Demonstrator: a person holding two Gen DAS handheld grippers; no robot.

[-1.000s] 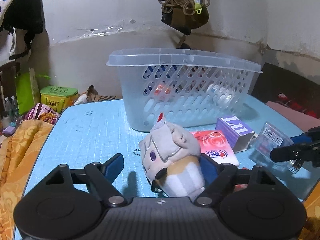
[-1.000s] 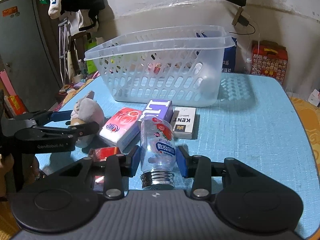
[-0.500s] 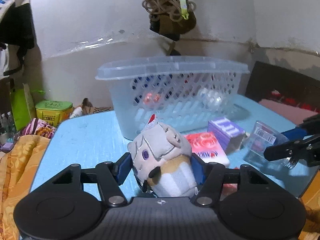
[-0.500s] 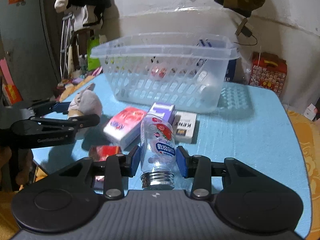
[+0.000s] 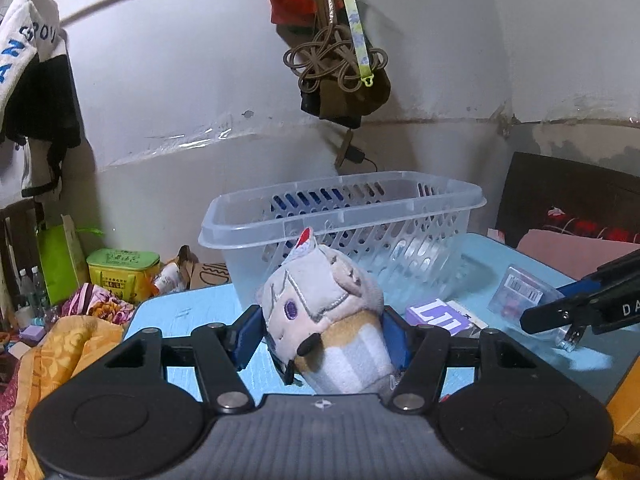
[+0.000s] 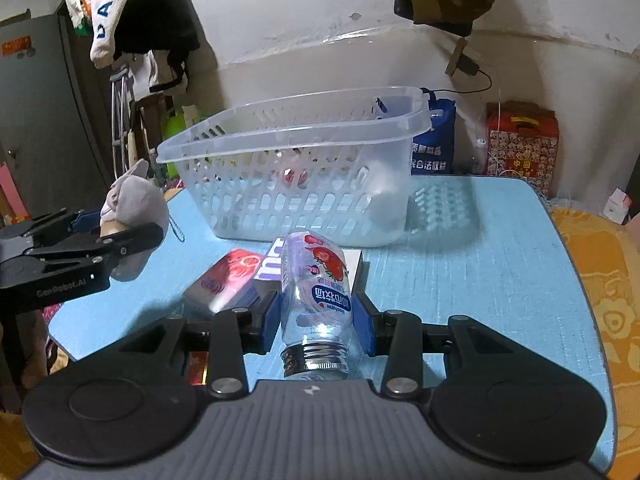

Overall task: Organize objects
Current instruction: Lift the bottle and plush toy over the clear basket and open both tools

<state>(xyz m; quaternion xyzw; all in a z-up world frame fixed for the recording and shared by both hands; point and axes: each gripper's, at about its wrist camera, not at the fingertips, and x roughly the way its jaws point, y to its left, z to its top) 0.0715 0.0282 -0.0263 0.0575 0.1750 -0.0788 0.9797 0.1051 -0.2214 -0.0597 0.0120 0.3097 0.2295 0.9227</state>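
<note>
Blue table (image 6: 480,264) with clear basket (image 6: 296,148) as landmark; two loads raised in front of it.

Basket stands open-topped at the table's far edge, a ready receptacle, some contents visible through its slots. Left gripper (image 5: 320,334) pinches the plush toy (image 5: 324,316) at its body, lifted in front of the basket's near wall; its long axis tilts, the head toward the basket. Right gripper (image 6: 316,320) clamps the clear bottle (image 6: 316,296) by its sides; its long axis runs along the fingers, the threaded neck toward the camera, the base toward the basket. Red tissue pack (image 6: 224,280) and purple box (image 6: 268,270) lie just before the basket, likely awaiting sorting.
</note>
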